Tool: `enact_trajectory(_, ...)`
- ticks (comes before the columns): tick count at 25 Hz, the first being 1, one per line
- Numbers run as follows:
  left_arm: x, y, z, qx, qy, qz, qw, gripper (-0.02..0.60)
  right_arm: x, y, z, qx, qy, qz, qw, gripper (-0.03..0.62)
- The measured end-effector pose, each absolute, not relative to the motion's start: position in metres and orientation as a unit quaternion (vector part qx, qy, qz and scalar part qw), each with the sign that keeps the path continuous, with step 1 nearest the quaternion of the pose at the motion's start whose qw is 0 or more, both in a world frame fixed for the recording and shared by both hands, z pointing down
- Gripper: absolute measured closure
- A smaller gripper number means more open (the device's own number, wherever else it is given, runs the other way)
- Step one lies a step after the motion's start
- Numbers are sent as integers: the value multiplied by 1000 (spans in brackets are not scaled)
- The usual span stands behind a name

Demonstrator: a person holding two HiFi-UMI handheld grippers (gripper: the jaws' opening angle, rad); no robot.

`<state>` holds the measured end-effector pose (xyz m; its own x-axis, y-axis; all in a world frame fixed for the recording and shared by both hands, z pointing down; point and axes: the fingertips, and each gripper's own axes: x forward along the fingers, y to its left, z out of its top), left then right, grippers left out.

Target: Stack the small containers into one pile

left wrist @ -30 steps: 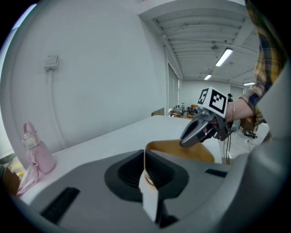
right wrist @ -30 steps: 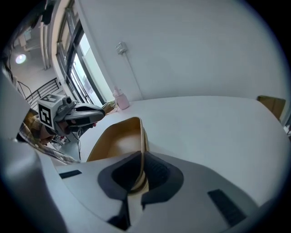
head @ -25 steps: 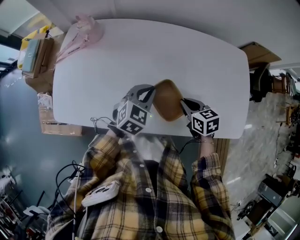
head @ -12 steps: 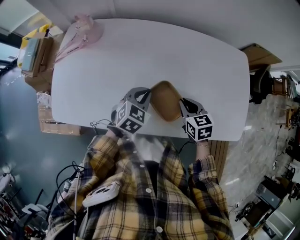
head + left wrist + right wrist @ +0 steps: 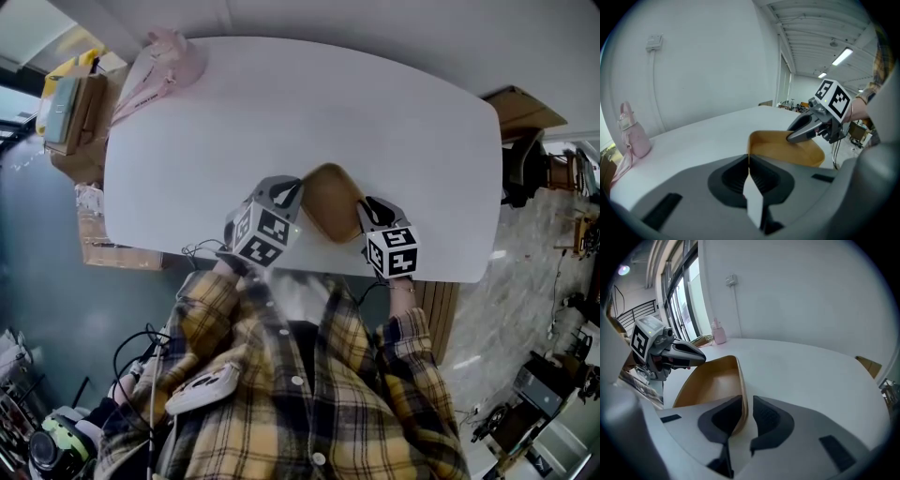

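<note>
Head view: white table, upper frame; brown container, lower centre by the near edge; left gripper, clamped on its left rim; right gripper, jaws just opened, right rim loose between them; step judged release, next a clean withdrawal off the wall.

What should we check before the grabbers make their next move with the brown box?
1. Grip of the left gripper on the brown container: ok, jaws shut on its thin wall.
2. Release by the right gripper: ok, its jaws have just been opening; the container's wall stands between them with a gap on one side.
3. Container set flat on the table: cannot tell, its underside is hidden.
4. Everything in one pile: cannot tell; only one container shape shows, and nested layers can't be made out.
5. The pink bag out of the way: ok, at the table's far corner.
</note>
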<state>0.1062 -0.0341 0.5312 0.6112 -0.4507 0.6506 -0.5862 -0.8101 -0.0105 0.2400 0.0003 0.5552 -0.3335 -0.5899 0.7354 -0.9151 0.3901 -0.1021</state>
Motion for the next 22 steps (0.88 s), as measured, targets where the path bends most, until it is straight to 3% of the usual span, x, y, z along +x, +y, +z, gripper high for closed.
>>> enact_trajectory(10, 98, -39, 516, 891, -298, 327, 102, 561, 241, -4, 536, 501, -767, 281, 286, 514)
enact_trajectory(22, 57, -84, 408, 917, -329, 207, 87, 561, 183, -63, 398, 530, -807, 185, 182, 514)
